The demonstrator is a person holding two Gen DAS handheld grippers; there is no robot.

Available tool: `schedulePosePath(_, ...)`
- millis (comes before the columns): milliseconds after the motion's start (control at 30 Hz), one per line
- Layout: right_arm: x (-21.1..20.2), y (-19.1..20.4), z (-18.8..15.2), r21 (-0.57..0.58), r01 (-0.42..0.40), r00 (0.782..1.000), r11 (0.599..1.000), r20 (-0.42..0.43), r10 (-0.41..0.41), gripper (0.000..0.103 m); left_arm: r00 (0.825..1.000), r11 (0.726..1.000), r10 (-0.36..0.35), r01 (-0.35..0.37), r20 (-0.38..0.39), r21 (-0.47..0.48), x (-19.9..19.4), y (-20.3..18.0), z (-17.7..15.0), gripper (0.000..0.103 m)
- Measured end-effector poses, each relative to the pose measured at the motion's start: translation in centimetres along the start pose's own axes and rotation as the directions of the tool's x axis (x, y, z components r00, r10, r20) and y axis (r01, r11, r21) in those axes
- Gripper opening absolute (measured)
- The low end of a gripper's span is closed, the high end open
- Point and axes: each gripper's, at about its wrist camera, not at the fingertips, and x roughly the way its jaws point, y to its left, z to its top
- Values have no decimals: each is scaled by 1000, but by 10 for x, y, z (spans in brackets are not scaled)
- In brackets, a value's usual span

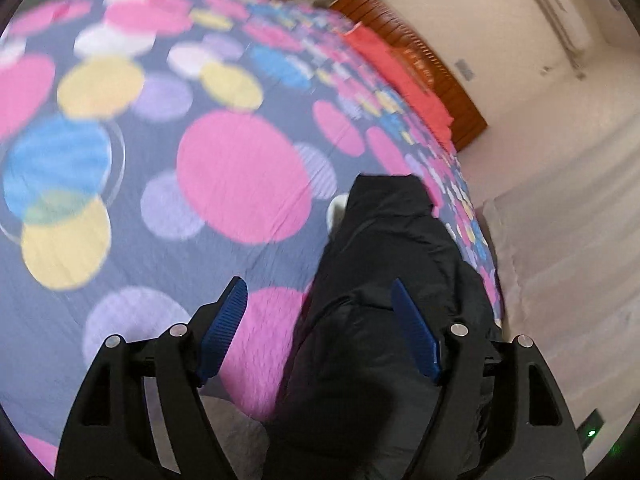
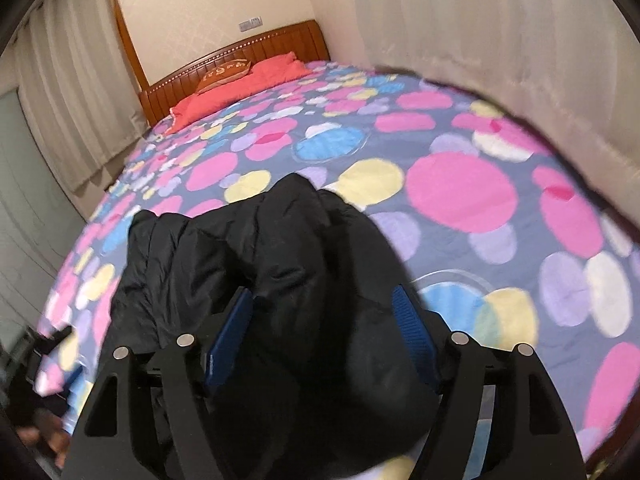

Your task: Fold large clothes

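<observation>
Blue-padded fingers of the left gripper (image 1: 318,308) stand wide apart, the black jacket (image 1: 384,320) on the dotted bedspread (image 1: 160,160) bunched between them, ungripped. Likewise spread, the right gripper (image 2: 322,316) straddles the jacket's (image 2: 280,248) crumpled folds.

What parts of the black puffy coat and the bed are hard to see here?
- Black puffy coat: its lower part runs under the right gripper and off the bottom edge of the right view.
- Left view: the coat is dark and blurred, folds unreadable beneath the left gripper.
- Orange cushion: lettering too small.
- Dotted bedspread: motion-blurred.
</observation>
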Motion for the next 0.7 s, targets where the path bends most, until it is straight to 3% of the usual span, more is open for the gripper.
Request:
schedulePosePath(233,34,-5,0,138,-148,983,979,-91,161,73,991,995,-77,70,-107,-73,33,11,-11,81)
schedulePosePath(367,48,-7,-2,196,-199,968,960,-112,224,74,984,992,-91,76,-155,-101,44,15,-22,82)
schedulePosePath(700,48,-9,0,232,-291,946,928,-74,315,74,982,988,-100,79,-162,-133,49,17,-27,84)
